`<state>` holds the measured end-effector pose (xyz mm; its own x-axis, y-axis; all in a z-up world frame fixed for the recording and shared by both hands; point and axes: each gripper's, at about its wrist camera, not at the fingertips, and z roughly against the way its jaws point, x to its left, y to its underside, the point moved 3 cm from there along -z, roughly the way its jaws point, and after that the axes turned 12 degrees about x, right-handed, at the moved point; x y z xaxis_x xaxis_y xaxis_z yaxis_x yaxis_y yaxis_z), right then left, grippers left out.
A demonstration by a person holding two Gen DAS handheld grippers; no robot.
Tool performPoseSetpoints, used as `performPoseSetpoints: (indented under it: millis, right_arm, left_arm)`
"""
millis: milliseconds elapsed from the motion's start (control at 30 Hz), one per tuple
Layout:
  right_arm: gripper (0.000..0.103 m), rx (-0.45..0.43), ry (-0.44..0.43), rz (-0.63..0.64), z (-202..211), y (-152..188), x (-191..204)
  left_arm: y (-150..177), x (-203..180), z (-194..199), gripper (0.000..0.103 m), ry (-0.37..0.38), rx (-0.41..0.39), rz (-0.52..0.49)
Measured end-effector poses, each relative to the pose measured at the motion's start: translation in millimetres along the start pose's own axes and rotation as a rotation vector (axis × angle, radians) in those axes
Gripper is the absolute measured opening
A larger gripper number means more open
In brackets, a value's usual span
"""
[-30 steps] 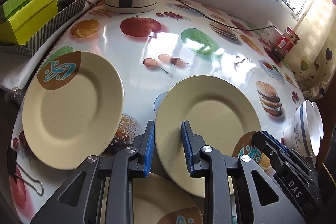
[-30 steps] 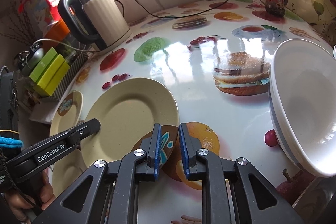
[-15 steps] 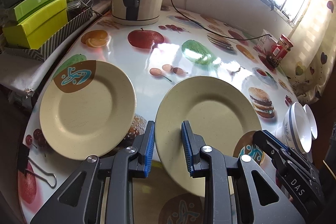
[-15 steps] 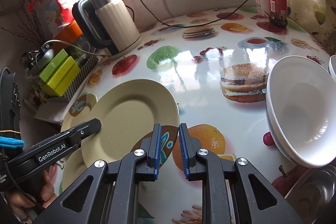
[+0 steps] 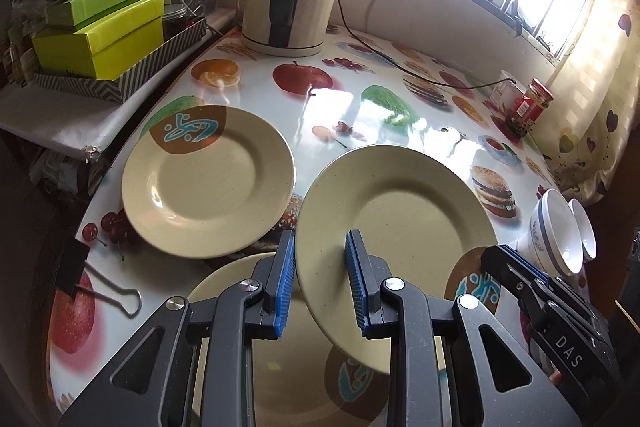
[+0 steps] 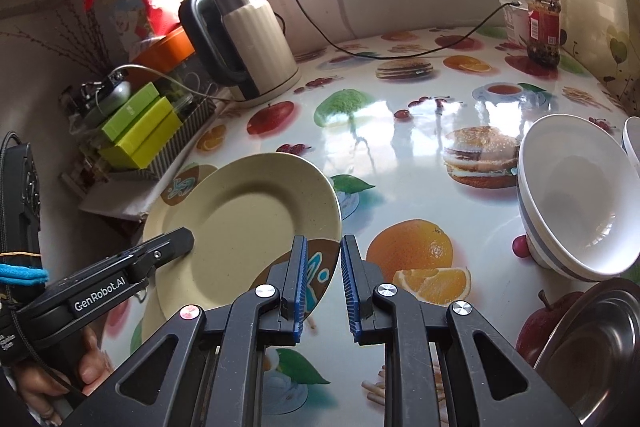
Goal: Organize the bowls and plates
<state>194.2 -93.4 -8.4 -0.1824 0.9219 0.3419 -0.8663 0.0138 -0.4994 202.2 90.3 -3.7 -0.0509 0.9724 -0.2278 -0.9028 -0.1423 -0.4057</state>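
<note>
Held plate: a cream plate (image 5: pixel 396 203) is carried clear of the table (image 5: pixel 352 107), tilted, its far rim raised toward the window and its near rim dropped toward the camera; being round, no long axis can be told. Its brown patch with a blue motif sits at the near right rim.
Left gripper (image 5: pixel 320 283): pinched on the near left rim of the held plate, the blue pads set on either face.
Right gripper (image 6: pixel 323 283): closed on the patterned edge of the same plate (image 6: pixel 244 223), the rim caught between its pads.
Second plate: a matching plate (image 5: pixel 208 183) is laid flat on the table to the left, its motif pointed to the far left.
Third plate: another plate (image 5: pixel 248 367) is seen flat beneath the left gripper, partly hidden.
Bowls: stacked white bowls (image 6: pixel 576 203) are stood at the right, mouths tilted toward the right camera.
Hand: a hand (image 6: pixel 56 375) is wrapped around the left gripper's handle.
</note>
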Motion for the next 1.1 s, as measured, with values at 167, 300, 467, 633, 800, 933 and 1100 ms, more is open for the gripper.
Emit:
performPoseSetpoints:
  millis: [167,300,467,633,800,933,1100]
  right_arm:
    - [0.018,0.012,-0.013,0.020,0,9,9]
    - [0.018,0.021,-0.021,0.041,-1,15,17]
    - [0.018,0.036,-0.030,0.065,-4,22,27]
    - [0.018,0.053,-0.040,0.092,-8,31,38]
    - [0.018,0.070,-0.049,0.107,-12,38,46]
    - [0.018,0.085,-0.054,0.120,-16,43,51]
    - [0.018,0.098,-0.059,0.130,-19,48,55]
  left_arm:
    - [12,10,5,0.026,-0.007,-0.004,0.024]
    - [22,19,9,0.026,-0.011,-0.007,0.047]
    - [34,30,14,0.026,-0.020,-0.012,0.071]
    - [46,41,18,0.026,-0.030,-0.014,0.095]
    - [56,51,20,0.026,-0.037,-0.010,0.114]
    - [63,57,21,0.026,-0.043,-0.009,0.127]
    - [71,63,20,0.026,-0.045,-0.001,0.142]
